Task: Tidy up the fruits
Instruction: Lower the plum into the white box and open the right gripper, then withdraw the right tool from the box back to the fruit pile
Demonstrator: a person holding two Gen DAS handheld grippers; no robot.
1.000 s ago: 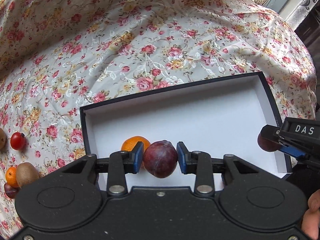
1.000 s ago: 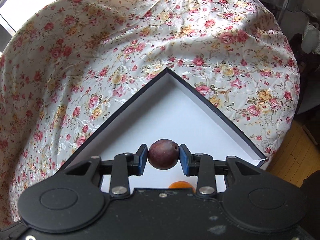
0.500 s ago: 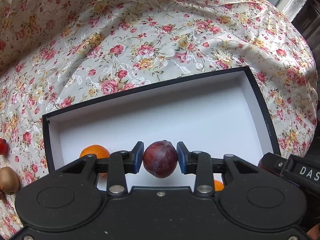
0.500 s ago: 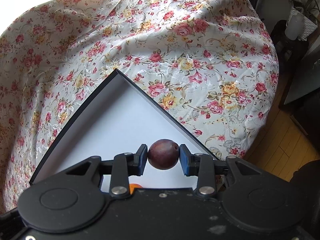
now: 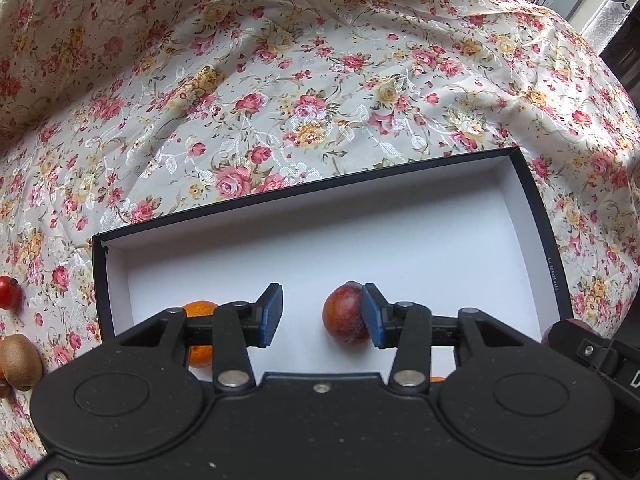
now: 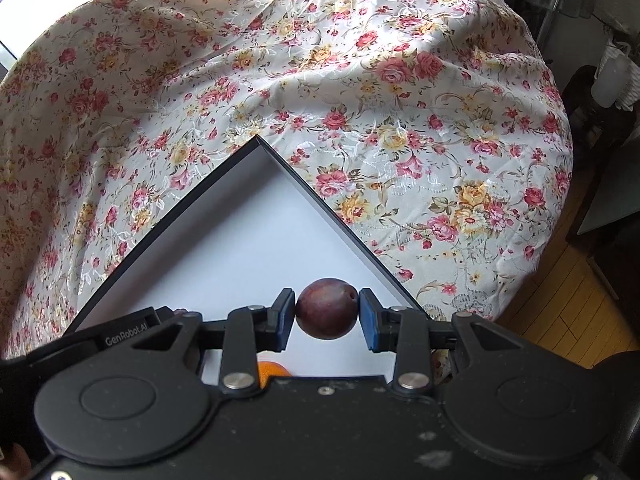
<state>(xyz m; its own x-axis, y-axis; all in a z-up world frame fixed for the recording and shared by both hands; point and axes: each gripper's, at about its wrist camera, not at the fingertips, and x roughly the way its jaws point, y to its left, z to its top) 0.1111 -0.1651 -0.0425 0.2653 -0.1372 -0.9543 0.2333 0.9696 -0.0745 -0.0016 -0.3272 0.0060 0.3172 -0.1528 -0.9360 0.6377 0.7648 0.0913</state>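
Observation:
A black box with a white inside (image 5: 532,216) lies on the flowered cloth. My left gripper (image 5: 322,316) is open over it. A dark red plum (image 5: 344,314) rests on the box floor against the right finger. An orange (image 5: 200,310) lies in the box behind the left finger. My right gripper (image 6: 327,316) is shut on a second dark plum (image 6: 327,314) and holds it above the box's near corner (image 6: 256,144). An orange (image 6: 272,371) shows just below it.
A red tomato (image 5: 9,291) and a kiwi (image 5: 20,362) lie on the cloth left of the box. The right gripper's body (image 5: 592,354) sits at the box's right end. Wooden floor (image 6: 568,296) lies beyond the table's right edge.
My left gripper has opened and let go of its plum, which now lies in the box. The right gripper still holds its plum and has turned back toward the box.

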